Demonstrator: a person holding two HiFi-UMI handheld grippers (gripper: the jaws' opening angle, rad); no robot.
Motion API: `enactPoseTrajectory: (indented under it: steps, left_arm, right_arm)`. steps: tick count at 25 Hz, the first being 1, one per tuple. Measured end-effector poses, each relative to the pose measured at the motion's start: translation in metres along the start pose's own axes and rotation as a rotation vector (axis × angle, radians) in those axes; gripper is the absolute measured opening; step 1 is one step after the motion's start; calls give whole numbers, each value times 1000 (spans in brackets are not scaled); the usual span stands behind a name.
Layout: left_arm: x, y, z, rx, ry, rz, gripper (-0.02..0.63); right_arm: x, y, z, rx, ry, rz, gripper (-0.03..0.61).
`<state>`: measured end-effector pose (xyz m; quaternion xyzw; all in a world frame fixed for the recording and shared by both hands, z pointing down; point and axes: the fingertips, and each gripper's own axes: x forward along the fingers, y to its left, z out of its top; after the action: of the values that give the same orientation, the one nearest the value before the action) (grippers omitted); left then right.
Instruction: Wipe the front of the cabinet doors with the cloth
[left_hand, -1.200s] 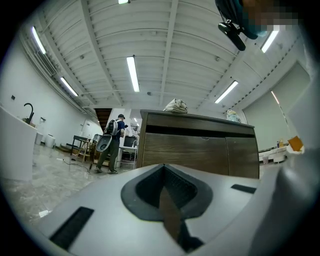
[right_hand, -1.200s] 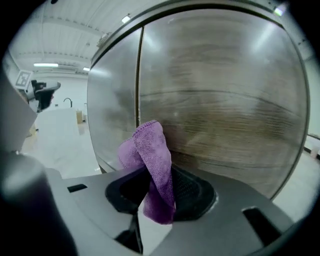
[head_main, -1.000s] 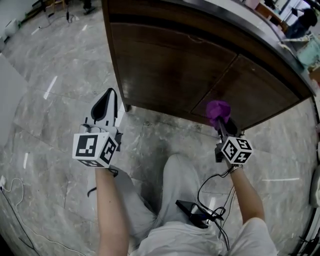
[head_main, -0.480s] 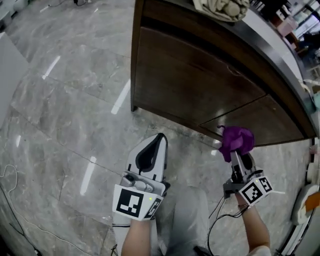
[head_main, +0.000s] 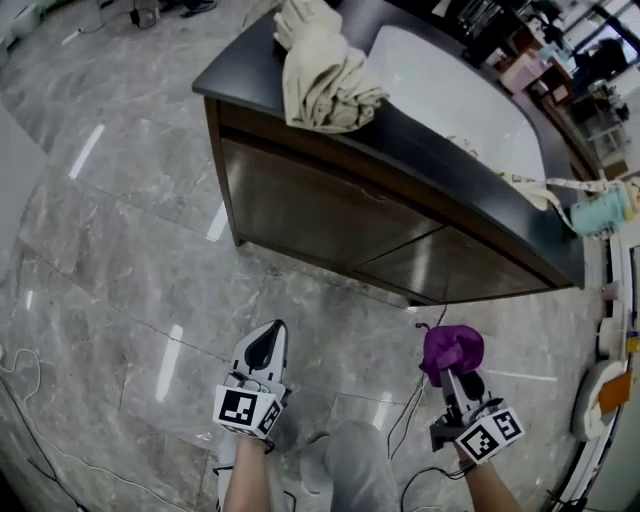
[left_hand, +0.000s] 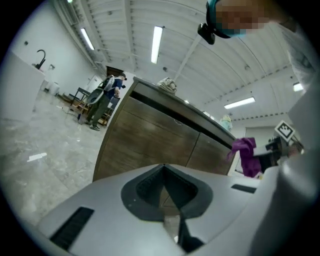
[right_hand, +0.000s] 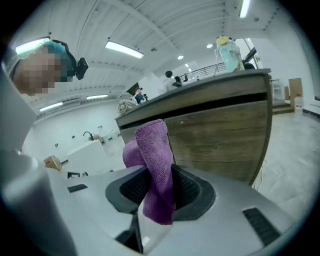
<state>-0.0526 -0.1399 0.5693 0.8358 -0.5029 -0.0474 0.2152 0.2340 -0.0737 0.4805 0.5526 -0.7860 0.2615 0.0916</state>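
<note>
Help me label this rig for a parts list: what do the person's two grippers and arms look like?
Both are pale grey shells tapering to dark-lined tongs. The left gripper and right gripper each carry a white cube printed with black square markers. A thin dark cable hangs by the right one. Forearms show no sleeves.

A big open hall, more lab or showroom than home. It has a grey marble floor (head_main: 120, 230) and long strip lights (left_hand: 156, 44) on a high white ceiling. A dark wood cabinet (head_main: 310, 215) stands free. At far left are a white unit with a tap (left_hand: 41, 56) and people (left_hand: 103, 97) standing.
</note>
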Motion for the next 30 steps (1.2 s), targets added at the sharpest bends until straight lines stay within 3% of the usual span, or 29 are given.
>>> enactPoseTrajectory:
  steps: [3,8,12,16,18,22,27,30]
  left_arm:
    - [-51,-36,21,89,109,-46,3]
    - [-140,-102,120,111,183,-12,3]
    - [-191,-150,211,171,194,35,3]
    - [-214,-215,294,289,205,-24,3]
    - [-222,-248,335,323,182,-43,3]
    - [-237,-314,408,297,73,-79,3]
    - [-254,-369,471,340,-70,-75,3]
    - [-262,-379,493,384,-59,-121,3]
  right_arm:
    - [-56,15,36,3,-24,-29,130]
    - [-138,35,113,11,-60,-74,130]
    - [-205,61,195,-77,-118,-66,129]
    - [-279,70,284,-165,-219,-89,129]
    - [-318,74,326,-200,-284,-84,129]
    - [-392,92,394,-243,-425,-16,129]
    - [-444,107,433,-293,-506,-7,129]
    - [-459,124,438,-236,-536,-32,129]
